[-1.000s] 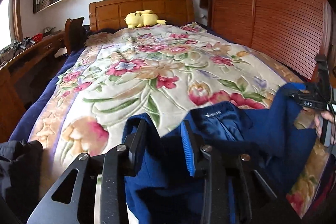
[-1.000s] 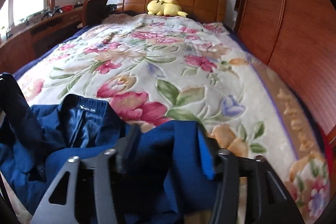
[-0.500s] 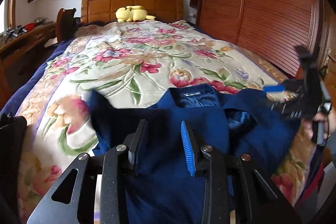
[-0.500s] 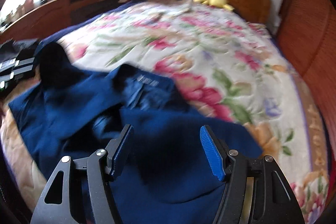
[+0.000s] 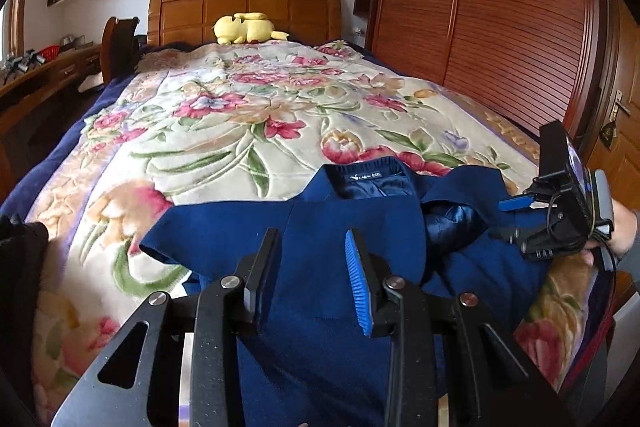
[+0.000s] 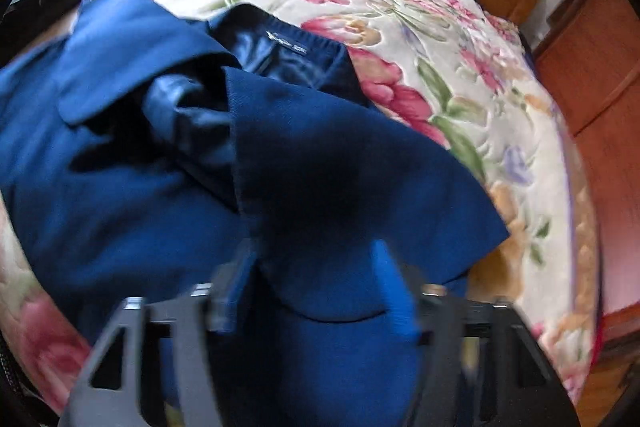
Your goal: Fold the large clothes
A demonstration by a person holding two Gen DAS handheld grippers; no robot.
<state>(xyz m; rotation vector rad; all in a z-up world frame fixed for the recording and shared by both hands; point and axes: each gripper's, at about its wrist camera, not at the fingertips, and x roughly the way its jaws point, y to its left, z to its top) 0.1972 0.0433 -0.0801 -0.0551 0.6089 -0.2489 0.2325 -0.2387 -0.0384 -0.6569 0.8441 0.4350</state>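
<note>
The bed is covered by a floral blanket. A navy coat is spread at its near end, collar far. The left gripper is held partly open above the cloth. The right gripper is closing over a coat flap.

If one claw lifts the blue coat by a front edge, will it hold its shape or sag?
The blue coat will likely sag: it lies rumpled in soft folds. The thick cloth suggests some weight. The shiny lining may slide.
</note>
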